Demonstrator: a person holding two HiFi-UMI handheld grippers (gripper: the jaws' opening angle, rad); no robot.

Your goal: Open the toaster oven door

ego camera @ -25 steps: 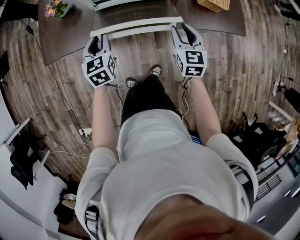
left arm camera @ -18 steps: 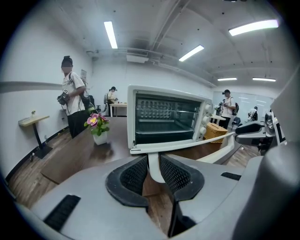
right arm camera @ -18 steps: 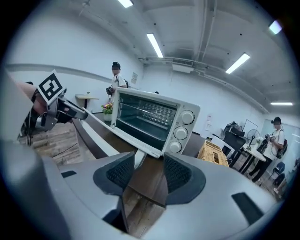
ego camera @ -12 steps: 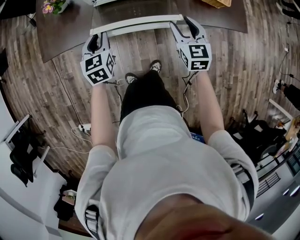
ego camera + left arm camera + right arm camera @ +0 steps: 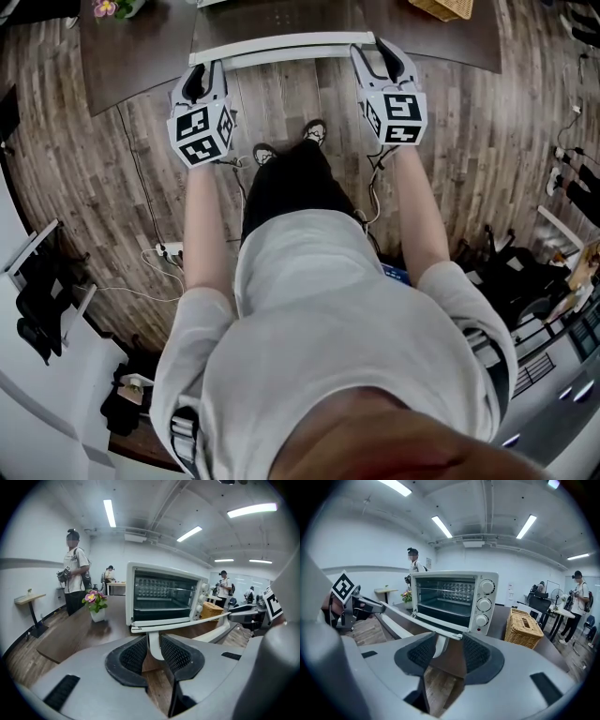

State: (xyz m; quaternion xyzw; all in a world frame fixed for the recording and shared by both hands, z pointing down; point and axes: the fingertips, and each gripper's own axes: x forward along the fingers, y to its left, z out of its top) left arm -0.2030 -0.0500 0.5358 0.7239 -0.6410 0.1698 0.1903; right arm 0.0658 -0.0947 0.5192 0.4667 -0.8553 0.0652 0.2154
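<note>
The white toaster oven (image 5: 164, 597) (image 5: 454, 597) stands on a dark table. Its glass door (image 5: 272, 19) hangs open and lies about level, with the white handle bar (image 5: 281, 45) (image 5: 197, 623) at its near edge. My left gripper (image 5: 201, 69) (image 5: 154, 654) is shut on the handle's left post (image 5: 153, 645), a pad pressed to each side. My right gripper (image 5: 382, 52) (image 5: 449, 652) is at the handle's right end. The right post (image 5: 439, 646) stands between its jaws, against the left pad and clear of the right one. Those jaws are closing.
A flower pot (image 5: 96, 607) sits on the table (image 5: 141, 66) left of the oven. A wicker basket (image 5: 526, 629) sits to its right. Several people stand in the room behind. Wooden floor and the person's own feet (image 5: 314, 131) lie below the open door.
My right gripper has shifted a little forward and to the right at the handle's end. The left gripper keeps its hold and has barely moved.
</note>
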